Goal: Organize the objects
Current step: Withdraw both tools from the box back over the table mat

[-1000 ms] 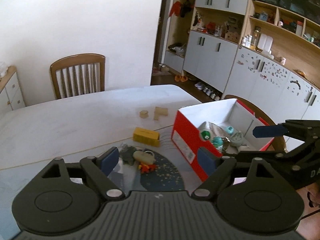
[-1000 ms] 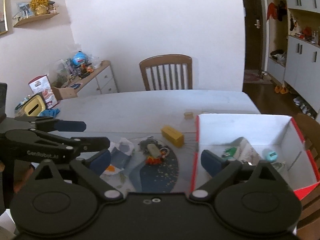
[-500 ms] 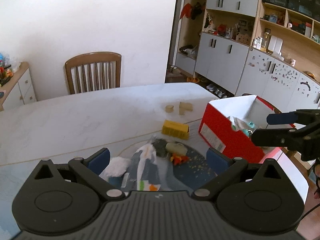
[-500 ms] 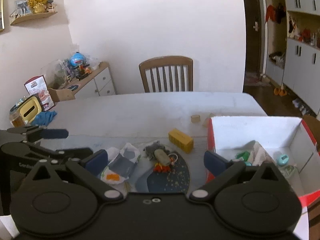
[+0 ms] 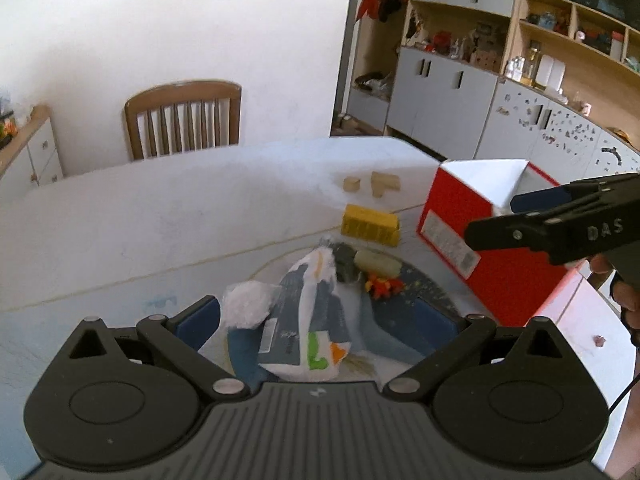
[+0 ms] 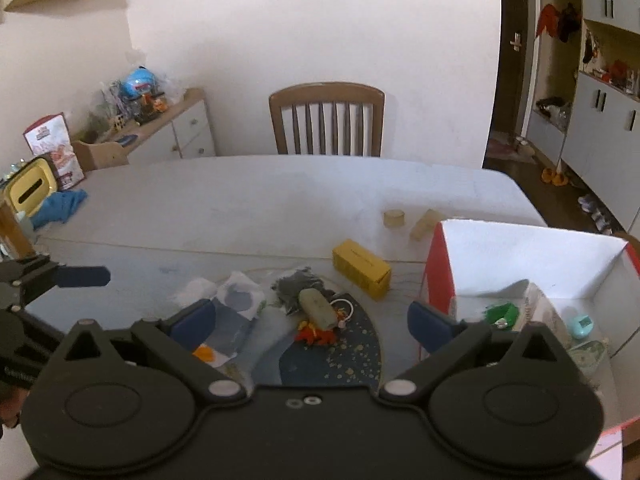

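My left gripper hangs open just above a blue-and-white packet and a white crumpled tissue on the dark blue mat. Neither pad touches them. My right gripper is also open and empty, over a beige oblong item, a red-orange toy and a dark fuzzy lump. Beyond the mat lies a yellow box. The red box with white inside stands at the right and holds a green item and a teal one.
Two small wooden pieces lie behind the yellow box. A wooden chair stands at the table's far side. A yellow container and a blue cloth sit at the far left. Cabinets line the right wall.
Both grippers have come down and moved left, away from the red box and closer to the mat. The left jaws have spread a little wider. The packet now lies between the left fingers.
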Demonstrator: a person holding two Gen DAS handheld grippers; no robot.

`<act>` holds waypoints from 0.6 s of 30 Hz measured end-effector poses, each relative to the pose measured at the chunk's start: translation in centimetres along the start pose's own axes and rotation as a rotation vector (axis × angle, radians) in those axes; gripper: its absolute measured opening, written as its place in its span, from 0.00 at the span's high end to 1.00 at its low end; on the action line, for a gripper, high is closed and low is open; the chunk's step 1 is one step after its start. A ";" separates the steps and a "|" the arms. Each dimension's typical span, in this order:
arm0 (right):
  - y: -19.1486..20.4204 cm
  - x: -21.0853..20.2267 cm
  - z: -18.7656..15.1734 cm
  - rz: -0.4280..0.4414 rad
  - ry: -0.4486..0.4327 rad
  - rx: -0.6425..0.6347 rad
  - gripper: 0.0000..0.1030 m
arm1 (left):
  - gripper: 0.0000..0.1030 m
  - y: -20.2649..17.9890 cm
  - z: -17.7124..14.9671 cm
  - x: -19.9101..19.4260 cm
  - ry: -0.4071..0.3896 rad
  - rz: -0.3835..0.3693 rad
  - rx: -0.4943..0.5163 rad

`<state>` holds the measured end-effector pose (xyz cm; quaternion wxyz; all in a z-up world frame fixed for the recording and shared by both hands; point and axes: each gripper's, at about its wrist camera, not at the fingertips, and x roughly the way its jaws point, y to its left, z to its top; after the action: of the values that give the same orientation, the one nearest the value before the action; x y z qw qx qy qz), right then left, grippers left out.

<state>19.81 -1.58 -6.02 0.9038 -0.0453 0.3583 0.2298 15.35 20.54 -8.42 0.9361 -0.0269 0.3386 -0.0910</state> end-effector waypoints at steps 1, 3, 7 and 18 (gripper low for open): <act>-0.1 0.6 0.0 -0.005 0.010 -0.001 0.01 | 0.00 0.3 -0.1 0.4 0.006 -0.003 -0.009; 0.0 1.9 0.0 -0.019 0.028 -0.012 0.03 | 0.00 0.8 -0.3 1.3 0.013 -0.002 -0.017; 0.1 4.3 -0.2 -0.029 0.063 -0.017 0.06 | 0.00 1.4 -0.7 2.9 0.038 0.005 -0.033; 0.4 9.8 -0.3 -0.052 0.181 -0.071 0.23 | 0.01 1.8 -1.8 6.8 0.110 -0.008 -0.055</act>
<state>25.69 2.39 -12.75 0.8712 -0.1071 0.4287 0.2138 19.57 21.07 -14.26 0.9146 -0.0490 0.3920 -0.0865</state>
